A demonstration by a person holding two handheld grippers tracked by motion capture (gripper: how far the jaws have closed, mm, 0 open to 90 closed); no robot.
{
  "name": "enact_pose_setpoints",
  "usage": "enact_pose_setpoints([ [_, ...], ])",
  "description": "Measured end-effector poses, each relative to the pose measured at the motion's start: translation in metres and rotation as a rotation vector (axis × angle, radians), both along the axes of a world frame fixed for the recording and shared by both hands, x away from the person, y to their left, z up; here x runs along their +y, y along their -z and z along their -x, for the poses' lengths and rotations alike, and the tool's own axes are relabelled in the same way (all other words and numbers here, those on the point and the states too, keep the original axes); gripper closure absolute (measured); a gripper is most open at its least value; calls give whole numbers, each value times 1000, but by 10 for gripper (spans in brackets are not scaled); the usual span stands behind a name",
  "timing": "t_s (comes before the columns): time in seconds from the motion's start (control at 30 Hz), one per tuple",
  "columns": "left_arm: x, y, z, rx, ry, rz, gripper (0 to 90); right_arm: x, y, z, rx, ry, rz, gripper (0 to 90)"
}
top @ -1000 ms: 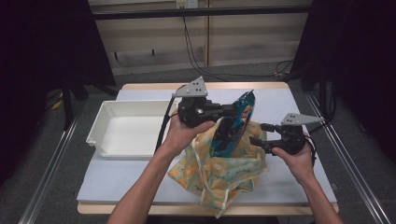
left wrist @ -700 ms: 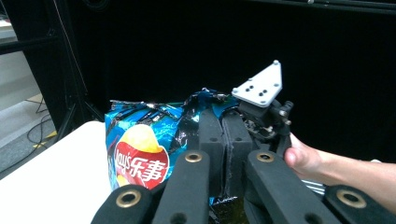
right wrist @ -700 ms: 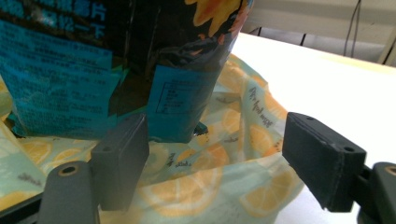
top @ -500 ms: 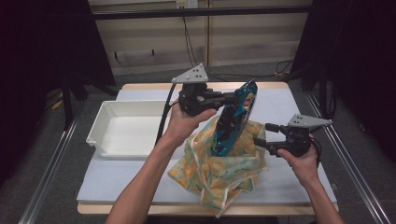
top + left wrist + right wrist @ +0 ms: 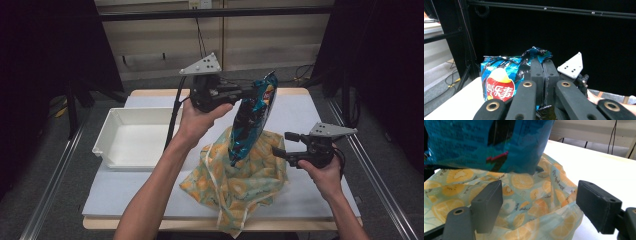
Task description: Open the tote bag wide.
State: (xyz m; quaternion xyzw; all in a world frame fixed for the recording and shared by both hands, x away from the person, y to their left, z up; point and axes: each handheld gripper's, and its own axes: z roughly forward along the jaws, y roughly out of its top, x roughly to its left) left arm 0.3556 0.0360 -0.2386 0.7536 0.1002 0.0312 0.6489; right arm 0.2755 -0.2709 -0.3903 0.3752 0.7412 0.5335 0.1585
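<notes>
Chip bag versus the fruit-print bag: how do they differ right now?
The chip bag hangs in the air, pinched at its top by the shut left gripper; the fruit-print bag lies slumped on the table. The chip bag is glossy blue foil; the fruit-print bag is soft, pale, with orange slices. The open right gripper holds neither.

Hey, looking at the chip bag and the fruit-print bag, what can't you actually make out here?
- Inside of the fruit-print bag: in the high view its folds and the hanging chip bag cover the opening.
- Chip bag's top: in the right gripper view the upper edge cuts it off, and its print is blurred.
- Chip bag's lower half: in the left gripper view the left gripper hides it.
</notes>
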Motion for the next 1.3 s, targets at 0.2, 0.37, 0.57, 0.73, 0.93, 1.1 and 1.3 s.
enact_pose_setpoints([
  [0.2,14,-7,-1,2,-16,35,891,1,-1,1,-5,-6,3,206],
  [0.37,31,-17,0,-11,-47,52,891,2,0,2,-15,-17,3,195],
  [0.57,45,-27,2,-40,-80,34,891,5,-1,4,-29,-37,-6,170],
  [0.73,57,-29,-1,-31,-111,49,891,5,-1,6,-43,-38,-12,160],
  [0.93,74,-32,-3,-44,-141,33,891,3,-1,10,-50,-23,-20,135],
  [1.1,92,-32,-6,-40,-183,30,891,1,1,19,-61,-12,-26,117],
  [1.3,116,-25,-11,-29,-229,24,891,-1,6,27,-44,-4,-24,73],
])
